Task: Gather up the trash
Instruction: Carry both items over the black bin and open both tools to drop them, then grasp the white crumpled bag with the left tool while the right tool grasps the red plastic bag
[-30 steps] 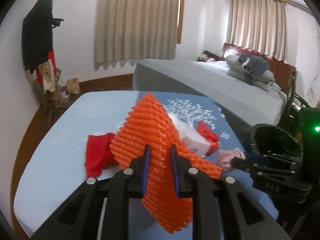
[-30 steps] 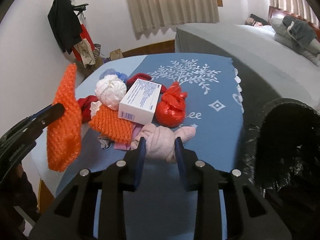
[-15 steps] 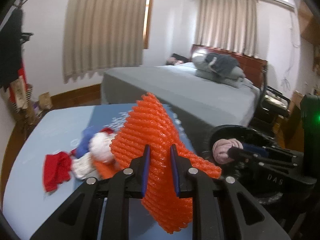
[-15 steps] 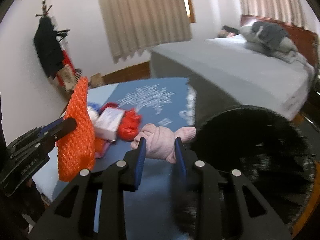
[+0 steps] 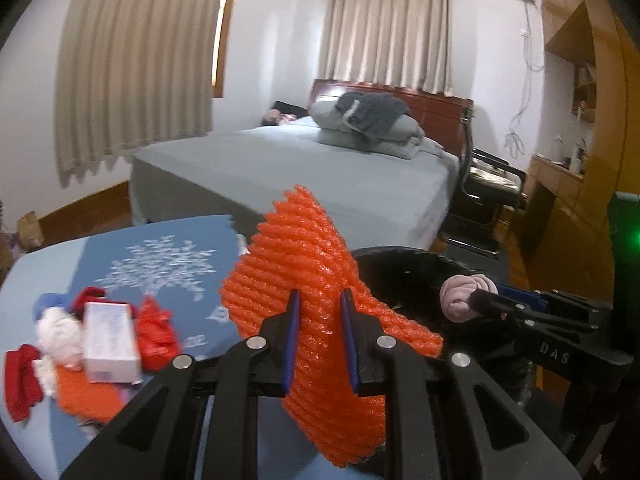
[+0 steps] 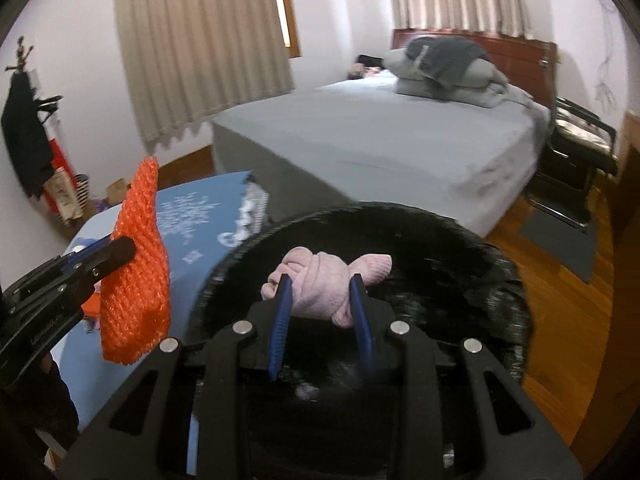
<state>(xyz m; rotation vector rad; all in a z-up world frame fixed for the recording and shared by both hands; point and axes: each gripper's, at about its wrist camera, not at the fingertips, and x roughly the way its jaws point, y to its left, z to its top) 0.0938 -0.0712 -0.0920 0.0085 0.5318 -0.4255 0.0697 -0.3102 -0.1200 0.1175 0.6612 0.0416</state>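
1. The left gripper point(image 5: 319, 312) pinches an orange foam net point(image 5: 320, 280) between its 2 blue pads; the net stands up past the fingertips and hangs below them.
2. The right gripper point(image 6: 320, 300) is clamped on a knotted pink cloth point(image 6: 320, 276) — its pads press both sides of the bundle.
3. In the right wrist view the pink cloth is over the open mouth of a black-lined bin point(image 6: 460, 248), which fills the middle of the frame.
4. In the left wrist view the bin point(image 5: 400, 258) lies at 3 o'clock of the net, with the right gripper point(image 5: 478, 300) and the cloth point(image 5: 464, 296) over its far rim.
5. In the right wrist view the left gripper point(image 6: 120, 248) and the net point(image 6: 138, 268) are at 9 o'clock, over the edge of the blue table point(image 6: 188, 236), beside the bin.
6. On the table point(image 5: 168, 240), at 8 o'clock in the left wrist view, more trash lies in a heap — a white box point(image 5: 110, 342), a red bag point(image 5: 156, 338), white paper point(image 5: 58, 334), red cloth point(image 5: 22, 384) and another orange net point(image 5: 86, 400).
7. A grey bed point(image 5: 320, 160) is behind.
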